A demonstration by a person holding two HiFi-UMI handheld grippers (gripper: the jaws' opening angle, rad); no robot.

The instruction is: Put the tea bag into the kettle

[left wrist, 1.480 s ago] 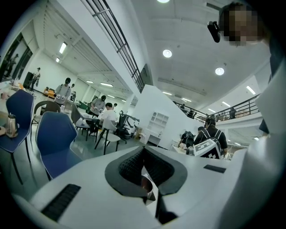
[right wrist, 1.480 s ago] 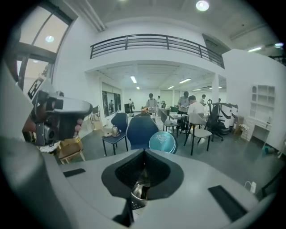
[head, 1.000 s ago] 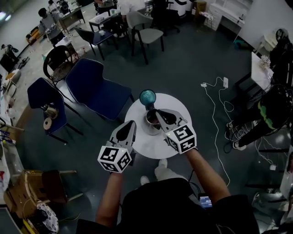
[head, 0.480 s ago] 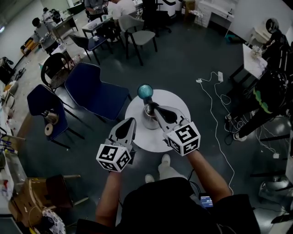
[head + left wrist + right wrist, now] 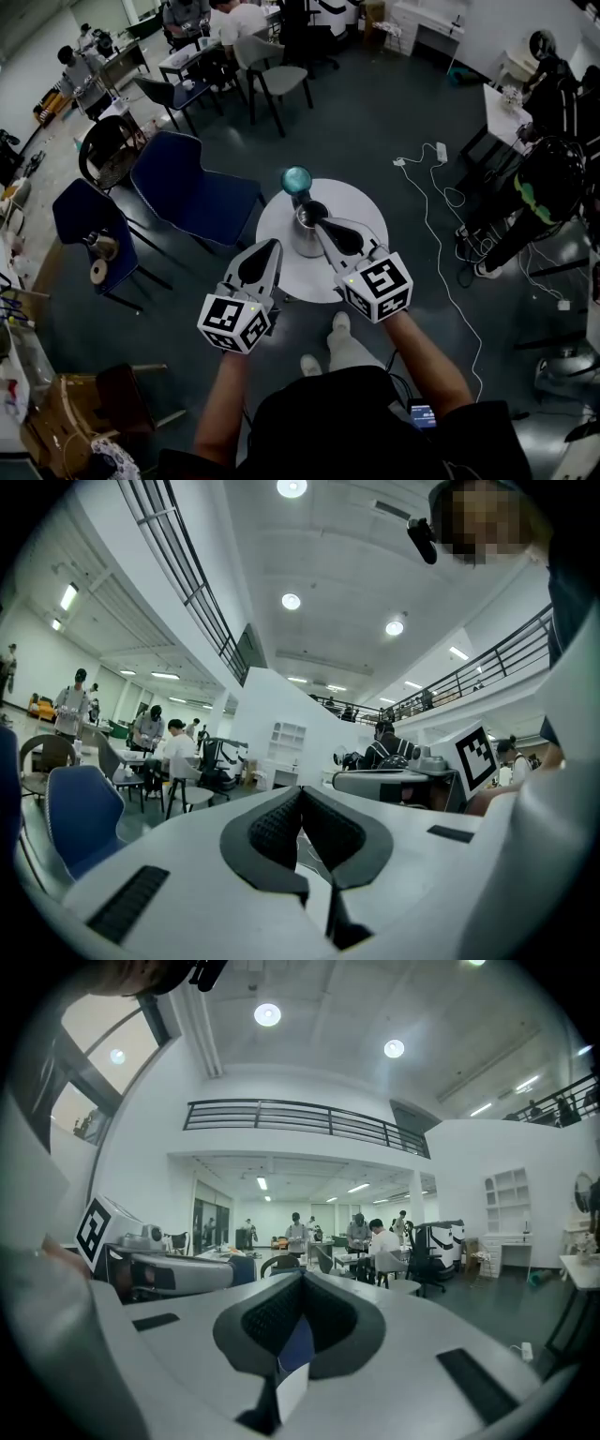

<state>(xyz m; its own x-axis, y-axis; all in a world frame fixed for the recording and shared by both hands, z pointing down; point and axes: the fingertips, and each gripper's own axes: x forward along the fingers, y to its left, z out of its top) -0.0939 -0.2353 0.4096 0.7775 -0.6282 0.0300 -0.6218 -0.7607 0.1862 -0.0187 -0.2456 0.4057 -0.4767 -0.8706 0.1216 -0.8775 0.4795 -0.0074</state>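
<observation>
While lingering, right tool [image 5: 317,223] clamps tea bag [image 5: 295,1363].

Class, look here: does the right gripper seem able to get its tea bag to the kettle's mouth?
Probably yes. The right gripper, shut on the tea bag, has its tips right at the kettle, whose mouth looks open; nothing lies between them.

Blue chairs [image 5: 192,187] beside round white table [image 5: 364,210]; power strip [image 5: 439,151] on floor
</observation>
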